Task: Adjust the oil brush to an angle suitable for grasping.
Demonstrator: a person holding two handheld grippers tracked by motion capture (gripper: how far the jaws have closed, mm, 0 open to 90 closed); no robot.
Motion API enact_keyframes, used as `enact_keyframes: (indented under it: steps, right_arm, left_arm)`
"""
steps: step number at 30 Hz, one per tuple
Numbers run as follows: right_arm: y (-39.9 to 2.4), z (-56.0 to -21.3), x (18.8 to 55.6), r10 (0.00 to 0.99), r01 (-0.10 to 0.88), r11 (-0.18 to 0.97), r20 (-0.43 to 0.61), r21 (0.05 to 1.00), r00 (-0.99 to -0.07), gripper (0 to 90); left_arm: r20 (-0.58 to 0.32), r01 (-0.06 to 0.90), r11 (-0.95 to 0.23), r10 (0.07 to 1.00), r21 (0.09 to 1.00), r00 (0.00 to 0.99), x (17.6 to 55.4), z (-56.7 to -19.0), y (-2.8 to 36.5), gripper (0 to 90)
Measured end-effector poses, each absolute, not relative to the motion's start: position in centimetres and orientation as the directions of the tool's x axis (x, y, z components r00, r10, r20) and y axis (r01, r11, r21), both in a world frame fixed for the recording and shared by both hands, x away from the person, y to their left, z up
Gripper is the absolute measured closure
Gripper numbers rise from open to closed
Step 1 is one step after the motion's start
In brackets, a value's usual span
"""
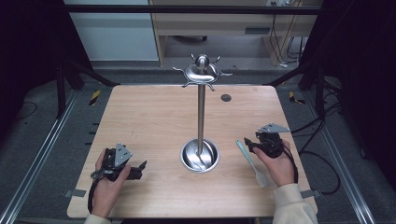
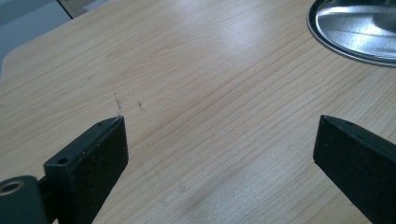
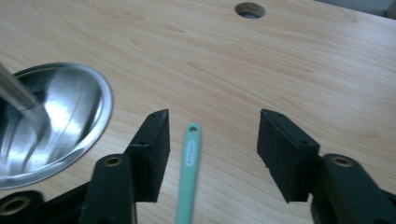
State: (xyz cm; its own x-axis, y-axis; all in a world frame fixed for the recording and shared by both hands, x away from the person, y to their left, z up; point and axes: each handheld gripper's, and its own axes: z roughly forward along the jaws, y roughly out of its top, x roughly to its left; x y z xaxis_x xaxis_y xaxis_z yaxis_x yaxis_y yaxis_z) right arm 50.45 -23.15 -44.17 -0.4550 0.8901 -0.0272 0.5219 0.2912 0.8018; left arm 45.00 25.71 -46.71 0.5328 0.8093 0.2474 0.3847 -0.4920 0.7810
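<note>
Hidden or cut off: in the right gripper view the mint-green spatula (image 3: 188, 177) runs out of the bottom edge, so just its handle end with the hanging hole is visible; its pale blade shows in the high view, close beside the right hand (image 1: 280, 165). The print on the handle is too small to read. In the left gripper view the steel dish base (image 2: 359, 28) of the stand is cut by the top right corner.

Count: one spatula, one hook stand (image 1: 201, 112) with a single post and a ring of hooks on top (their number is hard to make out), one round hole (image 3: 250, 9) in the table (image 1: 149, 121) ahead of the right gripper, two grippers.

Right gripper (image 3: 212, 154): jaws apart, the spatula handle lying between them, nearer the left jaw, with a gap to both pads; nothing gripped. The dish base lies to its left.

Left gripper (image 2: 219, 149): jaws wide apart over bare wood, holding nothing.
</note>
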Motion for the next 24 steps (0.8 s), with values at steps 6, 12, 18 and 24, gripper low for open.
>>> enact_keyframes:
  steps: [6, 12, 18, 24]
  right_arm:
    - [-21.4, -44.8, 50.6, 0.847, 0.52, 0.381, -0.063, 0.764, -0.529, 60.1]
    - [-20.3, -45.7, 50.8, 0.81, 0.535, 0.444, -0.068, 0.719, -0.582, 78.3]
    - [-20.1, -46.1, 51.3, 0.804, 0.553, 0.47, -0.075, 0.688, -0.59, 90.0]
    - [-20.4, -46.7, 51.9, 0.813, 0.579, 0.47, -0.071, 0.667, -0.578, 90.0]
  left_arm:
    - [0.253, 0.385, -0.501, 0.804, 0.775, 0.538, 45.1, -46.8, 25.5, 2.8]
    - [0.257, 0.383, -0.505, 0.802, 0.774, 0.539, 45.0, -46.8, 25.5, 2.8]
    - [0.262, 0.383, -0.513, 0.798, 0.769, 0.543, 45.0, -46.9, 25.3, 2.8]
    - [0.262, 0.382, -0.513, 0.797, 0.769, 0.544, 45.0, -46.9, 25.3, 2.8]
